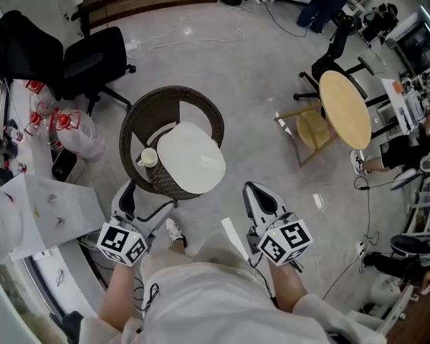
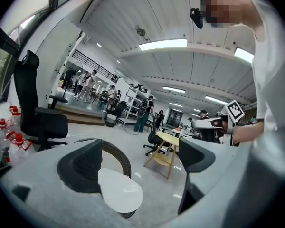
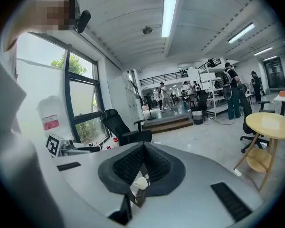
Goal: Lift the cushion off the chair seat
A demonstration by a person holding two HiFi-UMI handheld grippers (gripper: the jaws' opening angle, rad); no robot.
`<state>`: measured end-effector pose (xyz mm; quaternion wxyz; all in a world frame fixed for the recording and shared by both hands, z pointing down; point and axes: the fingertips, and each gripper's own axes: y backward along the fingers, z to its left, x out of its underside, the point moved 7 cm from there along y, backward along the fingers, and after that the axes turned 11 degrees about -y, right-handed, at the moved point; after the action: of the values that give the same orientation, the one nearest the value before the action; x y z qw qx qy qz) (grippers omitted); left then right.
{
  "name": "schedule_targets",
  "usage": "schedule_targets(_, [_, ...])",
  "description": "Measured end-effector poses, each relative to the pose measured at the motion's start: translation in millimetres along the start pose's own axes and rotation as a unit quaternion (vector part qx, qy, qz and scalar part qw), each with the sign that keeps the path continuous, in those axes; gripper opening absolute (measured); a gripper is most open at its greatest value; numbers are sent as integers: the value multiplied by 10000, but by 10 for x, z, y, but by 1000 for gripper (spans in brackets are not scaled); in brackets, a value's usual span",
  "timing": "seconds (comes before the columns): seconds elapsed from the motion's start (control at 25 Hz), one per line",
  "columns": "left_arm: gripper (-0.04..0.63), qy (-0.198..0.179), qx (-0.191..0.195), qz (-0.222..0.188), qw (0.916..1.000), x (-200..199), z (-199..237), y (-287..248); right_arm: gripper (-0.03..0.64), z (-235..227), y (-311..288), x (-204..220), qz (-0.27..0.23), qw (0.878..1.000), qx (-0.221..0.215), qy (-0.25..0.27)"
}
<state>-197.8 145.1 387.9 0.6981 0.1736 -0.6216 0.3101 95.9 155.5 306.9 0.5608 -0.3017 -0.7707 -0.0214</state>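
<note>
While fingers (image 2: 78, 170) of the left gripper (image 2: 141, 148) gape empty near the cushion (image 1: 190, 156), the right gripper (image 3: 142, 146) is clenched empty.

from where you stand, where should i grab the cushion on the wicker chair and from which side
Take the cushion by its near right edge, coming from the open front of the chair. That edge seems to jut past the seat, giving jaws room above and below; the backrest blocks the far side and a cup sits at its left.

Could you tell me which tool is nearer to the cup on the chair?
Left. The left tool is just short of the cup; the right tool is off the cushion's far side.
</note>
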Motion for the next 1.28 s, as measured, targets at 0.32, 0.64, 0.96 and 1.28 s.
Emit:
schedule_targets(0.32, [494, 233, 273, 265, 9990, 47, 259, -427, 2, -83, -185, -229, -109, 9994, 316, -42])
schedule_targets(0.64, [494, 252, 48, 513, 9984, 2, 480, -780, 2, -395, -541, -307, -69, 9990, 238, -376])
schedule_targets(0.96, [494, 109, -190, 1118, 9935, 311, 765, -1419, 2, -832, -1116, -195, 432, 9989, -104, -137])
schedule_targets(1.28, [494, 127, -349, 1883, 9814, 1036, 1071, -2133, 2, -1260, -1577, 234, 1147, 9920, -282, -442])
